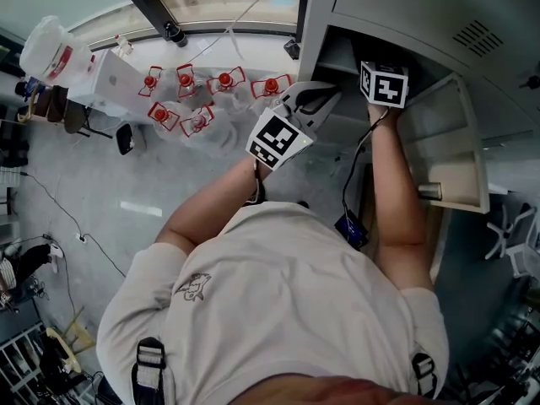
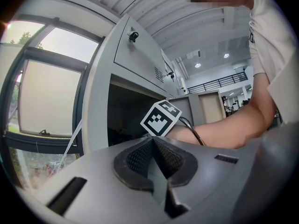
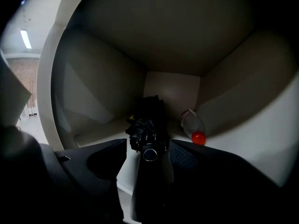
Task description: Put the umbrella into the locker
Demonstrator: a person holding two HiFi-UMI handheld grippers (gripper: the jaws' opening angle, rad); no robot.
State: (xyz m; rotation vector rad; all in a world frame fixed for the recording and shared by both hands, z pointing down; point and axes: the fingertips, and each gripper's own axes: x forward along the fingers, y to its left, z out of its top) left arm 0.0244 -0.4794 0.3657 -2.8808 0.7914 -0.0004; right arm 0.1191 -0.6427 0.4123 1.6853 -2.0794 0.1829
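Note:
A black folded umbrella point(image 3: 148, 122) lies along the floor of the locker compartment point(image 3: 168, 45), its round end cap pointing back at the camera. My right gripper point(image 3: 148, 146) reaches into that compartment and straddles the umbrella's near end with its jaws open; pale floor shows between the left jaw and the umbrella. In the head view only the right gripper's marker cube point(image 1: 384, 83) shows at the locker point(image 1: 337, 53) mouth. My left gripper point(image 1: 314, 98) hangs level just outside the locker, left of the right arm, shut with nothing between its pads point(image 2: 140, 155).
A clear bottle with a red cap point(image 3: 196, 130) lies inside the locker, right of the umbrella. The locker door point(image 1: 447, 142) stands swung open at the right. Several red-capped bottles point(image 1: 187, 91) sit on the floor to the left, near a white bag point(image 1: 51, 49).

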